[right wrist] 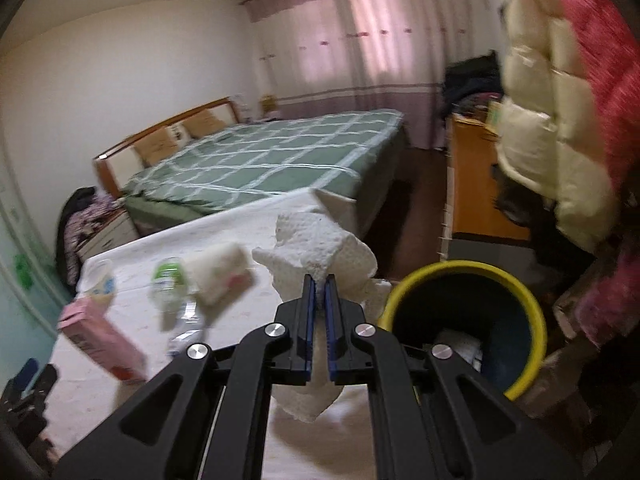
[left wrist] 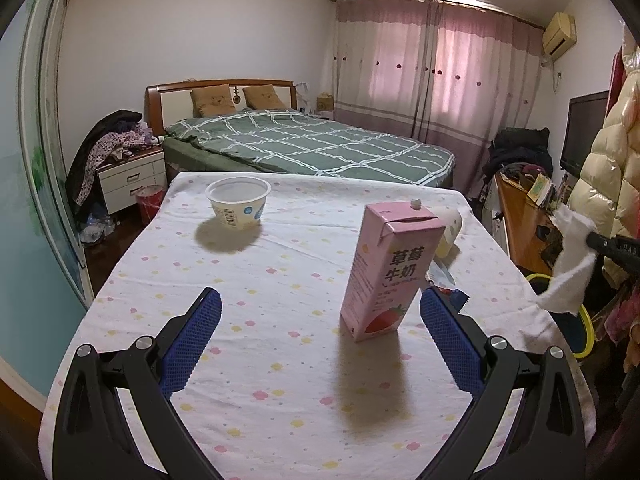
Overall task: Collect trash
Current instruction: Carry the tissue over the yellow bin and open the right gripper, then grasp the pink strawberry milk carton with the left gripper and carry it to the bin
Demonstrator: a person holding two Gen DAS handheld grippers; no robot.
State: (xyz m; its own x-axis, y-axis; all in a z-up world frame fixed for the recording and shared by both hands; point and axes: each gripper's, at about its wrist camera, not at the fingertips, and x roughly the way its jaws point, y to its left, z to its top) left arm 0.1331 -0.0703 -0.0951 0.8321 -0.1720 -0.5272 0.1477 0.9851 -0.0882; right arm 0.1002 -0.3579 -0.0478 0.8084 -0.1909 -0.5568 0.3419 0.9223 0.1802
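Holding a crumpled paper towel (right wrist: 320, 252) pinched between its closed jaws, your right gripper (right wrist: 319, 280) sits near the yellow-rimmed bin (right wrist: 524, 300), not yet over it. Release early and the towel drops on the tablecloth (left wrist: 280, 380) or floor. Your left gripper (left wrist: 320, 308) stands open, empty. The pink carton (left wrist: 390, 268) reads "草莓牛奶".

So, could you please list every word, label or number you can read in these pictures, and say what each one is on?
"草莓牛奶": on the front of the pink milk carton.
"GAS": partial letters on the right gripper, seen from the left wrist view; the rest is cut off.
Barcode and blue logo on the white cup: too small to read.
Carton's fine print: too small.
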